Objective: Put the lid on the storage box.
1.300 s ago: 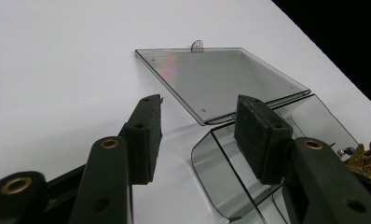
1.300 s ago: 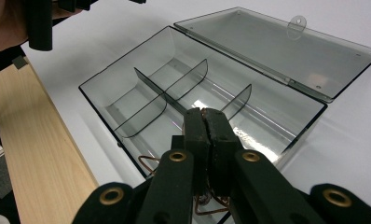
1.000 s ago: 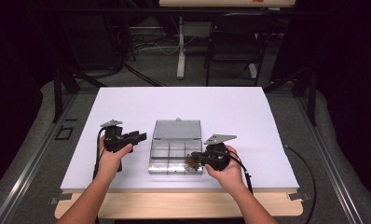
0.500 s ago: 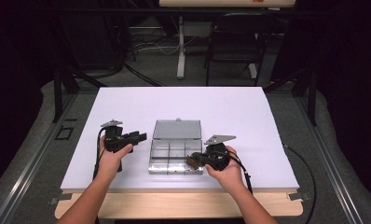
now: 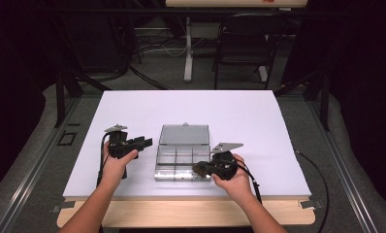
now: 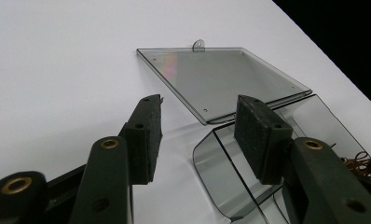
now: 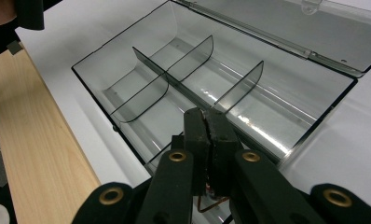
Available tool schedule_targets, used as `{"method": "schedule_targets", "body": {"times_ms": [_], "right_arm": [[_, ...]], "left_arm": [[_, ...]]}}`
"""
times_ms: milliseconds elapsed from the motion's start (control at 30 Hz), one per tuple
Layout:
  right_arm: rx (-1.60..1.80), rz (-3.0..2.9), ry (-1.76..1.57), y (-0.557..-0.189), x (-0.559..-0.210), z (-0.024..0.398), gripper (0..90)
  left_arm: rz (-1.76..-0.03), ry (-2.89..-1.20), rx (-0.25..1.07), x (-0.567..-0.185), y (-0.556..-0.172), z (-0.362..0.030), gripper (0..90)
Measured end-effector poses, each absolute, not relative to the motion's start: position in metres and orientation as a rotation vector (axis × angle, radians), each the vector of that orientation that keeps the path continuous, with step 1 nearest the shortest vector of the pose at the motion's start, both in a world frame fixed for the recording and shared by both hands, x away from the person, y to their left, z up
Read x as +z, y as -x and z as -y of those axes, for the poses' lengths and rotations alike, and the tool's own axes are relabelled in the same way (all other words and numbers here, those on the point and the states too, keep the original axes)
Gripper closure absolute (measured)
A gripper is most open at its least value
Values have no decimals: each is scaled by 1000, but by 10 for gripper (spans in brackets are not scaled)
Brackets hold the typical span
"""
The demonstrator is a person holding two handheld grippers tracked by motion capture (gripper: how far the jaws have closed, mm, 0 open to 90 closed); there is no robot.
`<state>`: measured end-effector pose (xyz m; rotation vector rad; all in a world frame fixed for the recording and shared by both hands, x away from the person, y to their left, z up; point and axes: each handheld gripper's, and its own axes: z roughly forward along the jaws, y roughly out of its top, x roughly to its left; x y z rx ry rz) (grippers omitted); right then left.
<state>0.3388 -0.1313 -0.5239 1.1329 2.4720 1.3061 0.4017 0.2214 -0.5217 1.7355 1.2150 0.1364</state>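
Smoke-grey clear plastic compartment box, lid flat open behind it. My right gripper, over the box's near right corner, is clamped on brownish rubber bands: light, limp, springy, best pinched mid-bunch. My left gripper, left of the box, stands open and empty. Right gripper view shows the dividers; left gripper view, the lid tab.

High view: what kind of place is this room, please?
Probably a lab or studio set up for recording. A white table stands alone among dark curtains, with loose cables and a folding chair on the grey floor behind.
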Motion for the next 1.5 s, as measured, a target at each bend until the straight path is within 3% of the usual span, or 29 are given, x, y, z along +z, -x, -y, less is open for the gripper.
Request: {"method": "schedule_targets", "body": {"times_ms": [1000,1500], "right_arm": [[1235,-2506,-1136,-337,-538,127,877],[1270,-2474,-1131,-337,-534,130,787]], "left_arm": [[-1213,-1736,135,-521,-403,-221,512],[-1215,-1734,139,-522,-402,-221,513]]}}
